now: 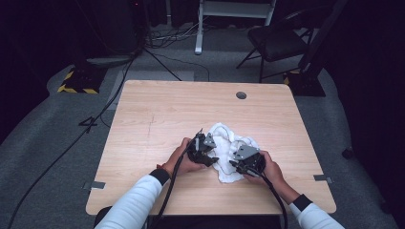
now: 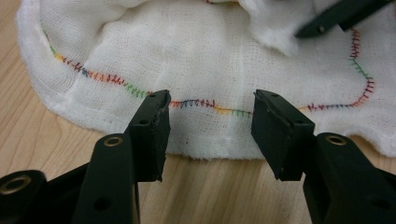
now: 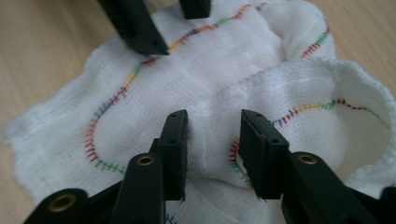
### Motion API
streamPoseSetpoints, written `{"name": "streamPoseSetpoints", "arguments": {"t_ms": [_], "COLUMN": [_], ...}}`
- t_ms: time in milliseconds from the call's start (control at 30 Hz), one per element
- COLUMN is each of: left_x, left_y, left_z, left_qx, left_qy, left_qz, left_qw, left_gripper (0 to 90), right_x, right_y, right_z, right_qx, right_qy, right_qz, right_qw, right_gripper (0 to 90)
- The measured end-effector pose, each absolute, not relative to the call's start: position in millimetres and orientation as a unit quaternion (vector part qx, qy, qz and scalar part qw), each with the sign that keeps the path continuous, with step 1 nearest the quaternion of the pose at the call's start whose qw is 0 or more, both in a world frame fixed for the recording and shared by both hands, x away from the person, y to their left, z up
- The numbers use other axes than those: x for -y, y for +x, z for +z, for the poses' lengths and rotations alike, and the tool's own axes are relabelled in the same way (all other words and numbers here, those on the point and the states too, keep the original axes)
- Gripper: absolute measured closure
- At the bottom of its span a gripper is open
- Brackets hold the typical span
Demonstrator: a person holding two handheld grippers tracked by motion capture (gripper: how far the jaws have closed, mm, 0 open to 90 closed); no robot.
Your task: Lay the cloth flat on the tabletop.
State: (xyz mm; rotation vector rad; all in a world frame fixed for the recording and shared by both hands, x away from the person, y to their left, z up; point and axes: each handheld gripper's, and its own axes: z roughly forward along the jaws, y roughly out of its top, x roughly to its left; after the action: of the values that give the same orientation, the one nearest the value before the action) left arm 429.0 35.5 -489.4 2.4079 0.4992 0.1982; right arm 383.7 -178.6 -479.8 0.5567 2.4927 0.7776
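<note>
Both tongs sit over the white cloth [image 1: 232, 151] near the surface's [image 1: 157, 119] front edge; left tongs [image 2: 208, 122] gape at its hem; right tongs [image 3: 212, 144] straddle a fold, unclamped; closing shallow, they could lose it.

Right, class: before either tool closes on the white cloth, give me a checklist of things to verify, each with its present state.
1. Cloth lies fully on the table, away from its edges: ok.
2. Left tool open, with nothing between its jaws: ok.
3. Left tool lined up with the cloth's stitched hem: ok, the hem runs across just ahead of the jaw gap.
4. Right tool open around a raised fold of cloth: ok, the fold sits in the gap; whether the pads touch it, cannot tell.
5. Cloth spread flat for a clean grasp: not ok, it is rumpled and folded over on itself.
6. The two tools are apart from each other: ok.
</note>
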Motion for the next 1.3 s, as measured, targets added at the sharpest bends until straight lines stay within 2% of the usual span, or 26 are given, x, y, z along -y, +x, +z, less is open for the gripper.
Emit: {"name": "streamPoseSetpoints", "arguments": {"t_ms": [233, 467, 500, 533, 600, 667, 833, 900, 933, 967, 1033, 1067, 1100, 1300], "left_x": [-38, -45, -48, -48, -50, -51, -52, -52, -52, -53, -54, -55, -56, -62], "left_y": [430, 431, 432, 432, 433, 433, 433, 433, 434, 434, 434, 434, 434, 433], "left_z": [-489, -487, -488, -488, -488, -488, -488, -488, -488, -489, -489, -489, -489, -489], "left_qx": [-0.184, -0.180, -0.181, -0.181, -0.179, -0.178, -0.177, -0.176, -0.173, -0.173, -0.173, -0.172, -0.172, -0.175], "left_qy": [0.924, 0.928, 0.928, 0.928, 0.927, 0.928, 0.927, 0.927, 0.928, 0.927, 0.927, 0.928, 0.927, 0.927], "left_qz": [0.072, 0.061, 0.059, 0.059, 0.060, 0.058, 0.058, 0.058, 0.056, 0.056, 0.055, 0.058, 0.057, 0.056], "left_qw": [0.328, 0.319, 0.321, 0.321, 0.323, 0.323, 0.325, 0.326, 0.326, 0.327, 0.328, 0.327, 0.327, 0.326], "left_gripper": [47.3, 47.4, 47.4, 47.4, 47.4, 47.5, 47.5, 47.5, 47.6, 47.7, 47.8, 47.8, 47.9, 48.0], "right_x": [206, 229, 230, 230, 227, 221, 207, 204, 202, 201, 202, 207, 211, 244], "right_y": [392, 403, 403, 403, 404, 407, 427, 431, 434, 437, 441, 441, 441, 441], "right_z": [-465, -458, -456, -456, -455, -454, -455, -457, -458, -460, -464, -464, -463, -455], "right_qx": [-0.871, -0.856, -0.857, -0.857, -0.860, -0.867, -0.876, -0.879, -0.880, -0.881, -0.884, -0.885, -0.882, -0.862], "right_qy": [0.258, 0.292, 0.290, 0.290, 0.287, 0.278, 0.271, 0.270, 0.270, 0.271, 0.271, 0.272, 0.276, 0.319], "right_qz": [0.302, 0.321, 0.326, 0.326, 0.328, 0.328, 0.317, 0.308, 0.301, 0.297, 0.291, 0.286, 0.288, 0.300], "right_qw": [0.290, 0.281, 0.275, 0.275, 0.266, 0.253, 0.244, 0.244, 0.249, 0.249, 0.245, 0.248, 0.251, 0.258], "right_gripper": [83.3, 83.4, 75.5, 75.5, 63.8, 55.7, 48.8, 48.9, 50.5, 55.8, 67.5, 77.7, 81.0, 83.2]}}
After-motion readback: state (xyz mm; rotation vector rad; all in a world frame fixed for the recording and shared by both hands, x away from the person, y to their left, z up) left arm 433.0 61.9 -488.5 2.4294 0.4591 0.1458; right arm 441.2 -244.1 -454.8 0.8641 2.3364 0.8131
